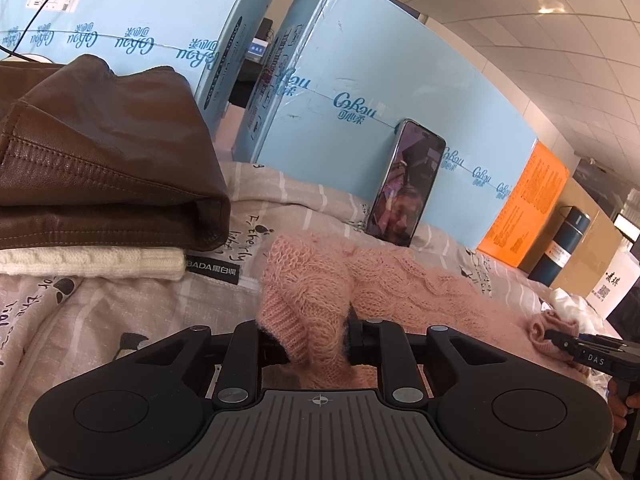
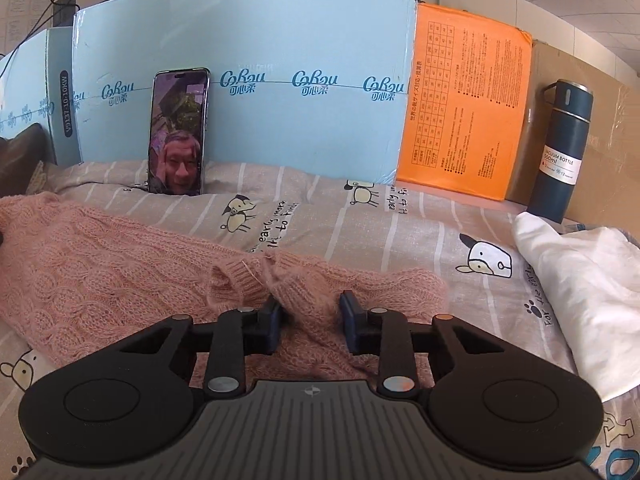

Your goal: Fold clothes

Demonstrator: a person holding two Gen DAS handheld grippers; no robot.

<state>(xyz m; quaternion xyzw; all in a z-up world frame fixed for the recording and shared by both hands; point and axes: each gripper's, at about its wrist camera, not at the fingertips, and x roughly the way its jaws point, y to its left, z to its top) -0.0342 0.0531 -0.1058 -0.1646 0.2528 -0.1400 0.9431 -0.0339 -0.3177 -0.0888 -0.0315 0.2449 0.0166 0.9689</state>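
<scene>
On printed grey bedsheet (image 2: 360, 224) we see pink cable-knit sweater (image 2: 100, 276) spread flat. Left gripper (image 1: 316, 346) clamped on bunched knit edge; right gripper (image 2: 308, 316) pinching sleeve cuff. Beside it: folded brown leather jacket (image 1: 100, 152) atop white knit (image 1: 92, 264). Behind: phone (image 2: 178, 132) leaning on light-blue boxes (image 2: 280, 40).
</scene>
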